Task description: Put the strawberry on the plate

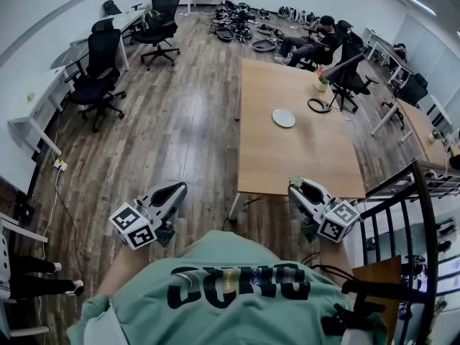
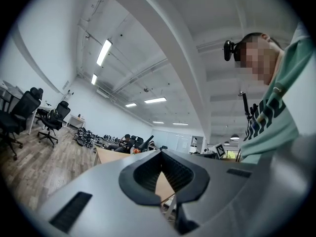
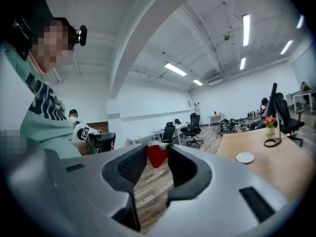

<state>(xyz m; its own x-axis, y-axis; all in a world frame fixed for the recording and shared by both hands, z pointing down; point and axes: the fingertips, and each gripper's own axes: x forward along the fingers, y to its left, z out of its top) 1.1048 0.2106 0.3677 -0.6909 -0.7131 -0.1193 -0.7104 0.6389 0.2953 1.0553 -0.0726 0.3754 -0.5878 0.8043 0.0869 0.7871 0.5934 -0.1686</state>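
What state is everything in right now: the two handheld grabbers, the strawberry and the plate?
plate: empty, lying flat on the table
strawberry: held off the table, not yet on the plate
right gripper: fingers shut on the strawberry
left gripper: fingers shut, nothing between them

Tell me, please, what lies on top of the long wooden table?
A white plate, a small pot of flowers and a black ring lie on the table. The right gripper, holding the strawberry, covers part of its near edge.
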